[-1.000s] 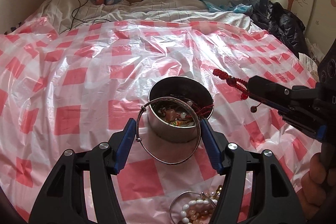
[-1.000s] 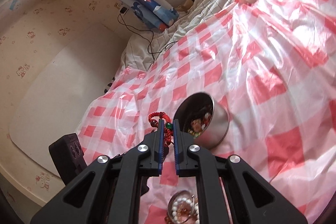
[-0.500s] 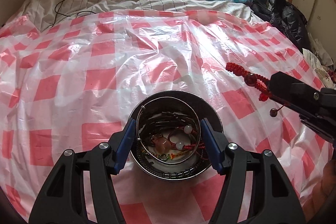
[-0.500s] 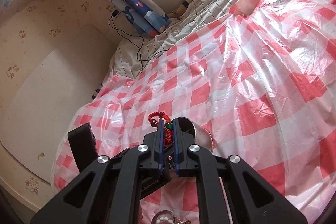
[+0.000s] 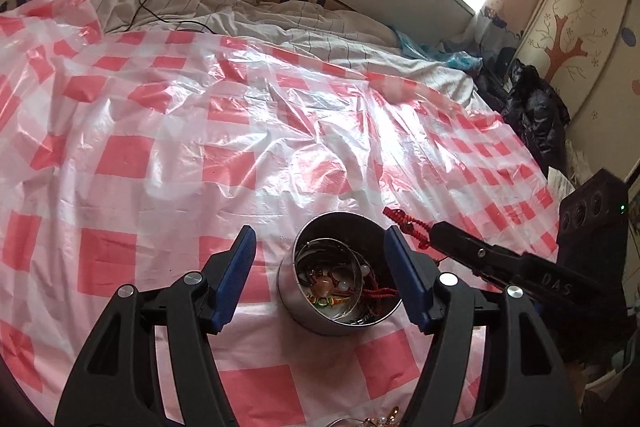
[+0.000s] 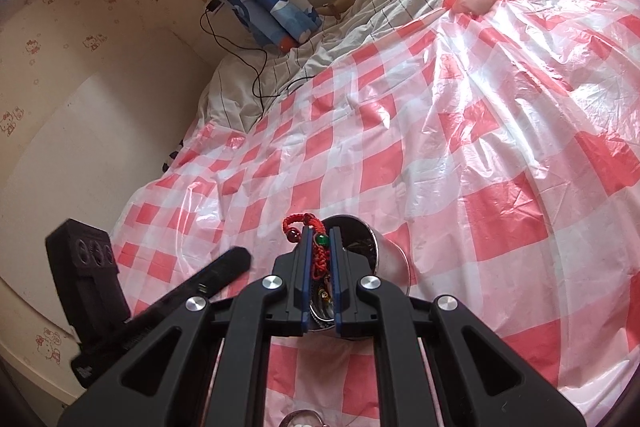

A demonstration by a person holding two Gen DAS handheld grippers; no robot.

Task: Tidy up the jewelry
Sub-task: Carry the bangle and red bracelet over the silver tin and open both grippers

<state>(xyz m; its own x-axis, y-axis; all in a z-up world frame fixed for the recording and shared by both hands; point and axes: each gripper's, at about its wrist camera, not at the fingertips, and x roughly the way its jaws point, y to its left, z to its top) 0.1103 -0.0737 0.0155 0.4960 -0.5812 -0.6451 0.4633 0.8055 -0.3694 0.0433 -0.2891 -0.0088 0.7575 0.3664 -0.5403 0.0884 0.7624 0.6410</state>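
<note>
"DAS" in white on the right gripper (image 5: 434, 235) arm

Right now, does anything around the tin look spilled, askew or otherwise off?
One thing: the silver bangle leans tilted inside the round metal tin, on the other jewelry, and a red cord drapes up the tin's inner wall. The tin stands upright on the checked plastic sheet; nothing spilled beside it.

The silver bangle (image 5: 329, 279) that the left gripper (image 5: 320, 251) held a second ago now lies inside the round tin (image 5: 340, 275) at lower centre, the jaws opening empty, while the right gripper (image 5: 434, 233) has drawn closer.
</note>
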